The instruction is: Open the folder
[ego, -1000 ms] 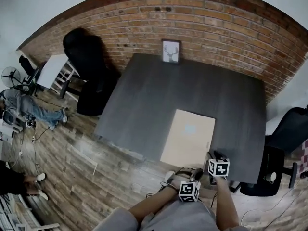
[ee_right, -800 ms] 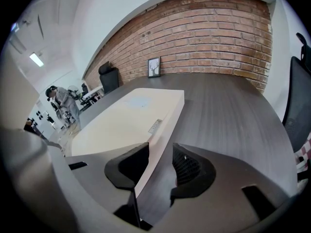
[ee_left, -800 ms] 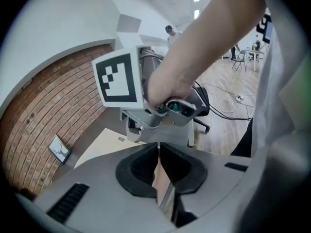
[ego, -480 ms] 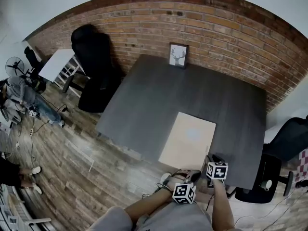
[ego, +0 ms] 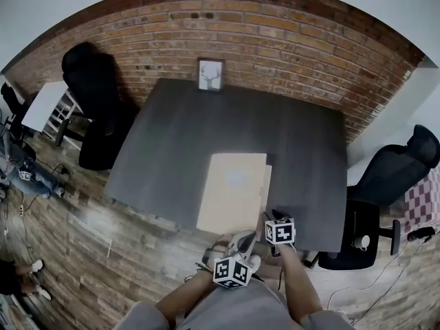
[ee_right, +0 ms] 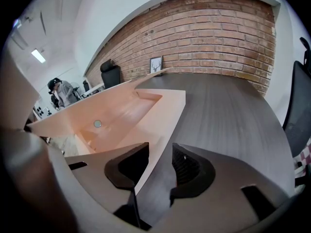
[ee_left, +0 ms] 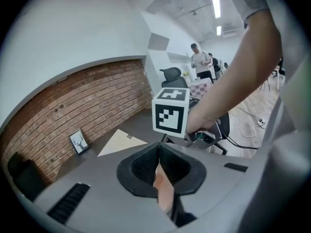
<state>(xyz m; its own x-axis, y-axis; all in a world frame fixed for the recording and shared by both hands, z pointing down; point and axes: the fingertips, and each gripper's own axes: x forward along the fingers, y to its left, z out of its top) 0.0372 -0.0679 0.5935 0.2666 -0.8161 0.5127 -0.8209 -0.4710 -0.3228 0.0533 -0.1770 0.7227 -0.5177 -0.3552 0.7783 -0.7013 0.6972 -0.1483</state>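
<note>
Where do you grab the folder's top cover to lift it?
Its thin near edge, coming from the near side. The cover is a flat sheet with that edge free, so jaws can pinch it, as the left gripper does now.

folder (ego: 232,192) on table (ego: 175,139) near edge, picture frame (ego: 210,74) behind

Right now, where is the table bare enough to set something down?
Bare table left of the folder to the edge, behind it up to the picture frame, and a narrower strip on its right. Crowded: the folder's near edge, where left gripper and right gripper work.
</note>
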